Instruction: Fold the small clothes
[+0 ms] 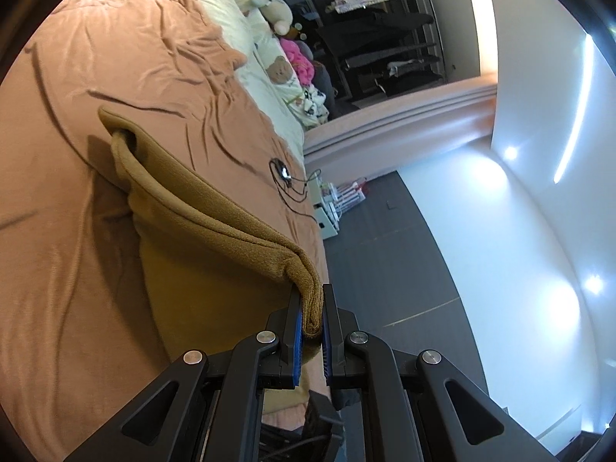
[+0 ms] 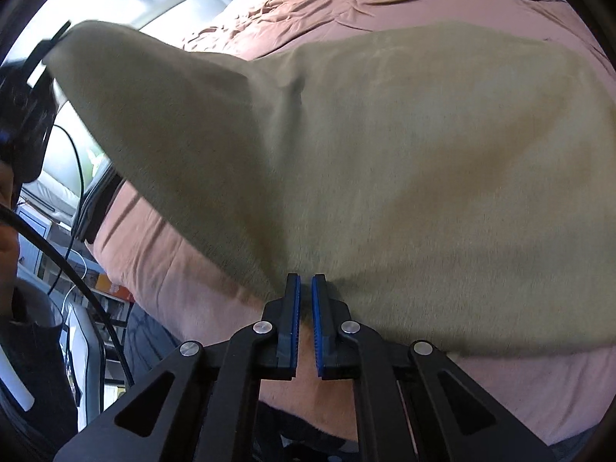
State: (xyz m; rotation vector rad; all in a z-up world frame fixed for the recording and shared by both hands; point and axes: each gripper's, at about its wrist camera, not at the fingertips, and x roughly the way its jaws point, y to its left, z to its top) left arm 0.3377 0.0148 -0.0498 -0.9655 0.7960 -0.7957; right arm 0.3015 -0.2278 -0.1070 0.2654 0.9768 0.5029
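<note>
The fold looks barely begun; the tan garment (image 1: 215, 231) hangs lifted over the pink-brown bedspread (image 1: 57, 231), stretched between both tools, not yet laid flat; the left gripper (image 1: 312, 319), rolled sideways, clamps a bunched corner; the right gripper (image 2: 304, 300), level and nearly closed, pinches the near edge of the garment (image 2: 385, 154).

We find no readable text, label, brand, number or sign on anything in either wrist view at this moment.
</note>
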